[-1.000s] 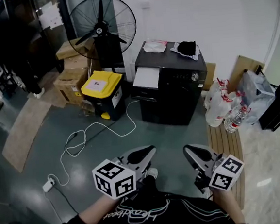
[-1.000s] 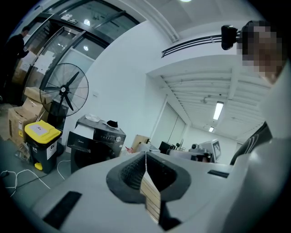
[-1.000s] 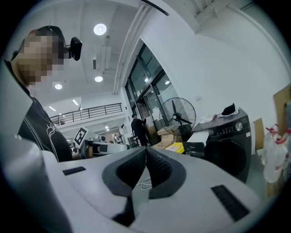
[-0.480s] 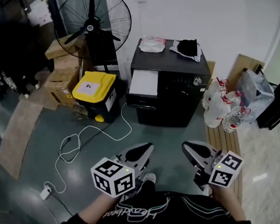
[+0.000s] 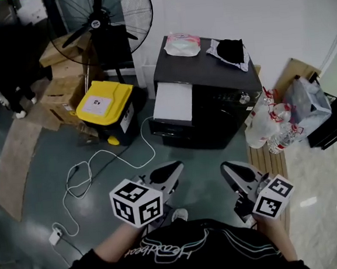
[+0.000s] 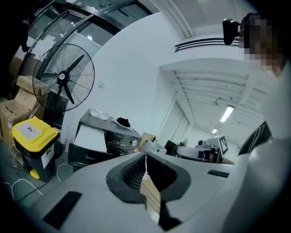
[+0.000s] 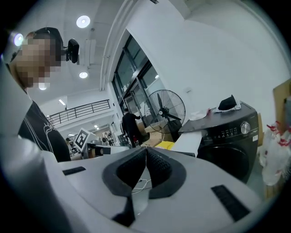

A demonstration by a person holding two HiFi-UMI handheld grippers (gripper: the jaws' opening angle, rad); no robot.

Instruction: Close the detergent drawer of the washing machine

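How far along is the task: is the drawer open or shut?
Open: the white drawer juts out from the washer's front.

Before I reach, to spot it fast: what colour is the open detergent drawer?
White detergent drawer, jutting from the dark grey washing machine; clearest in the head view.

The washing machine is big and dark, almost black. It stands upright on the floor by the white wall. Its detergent drawer is white and open, sticking out at the front's top left.
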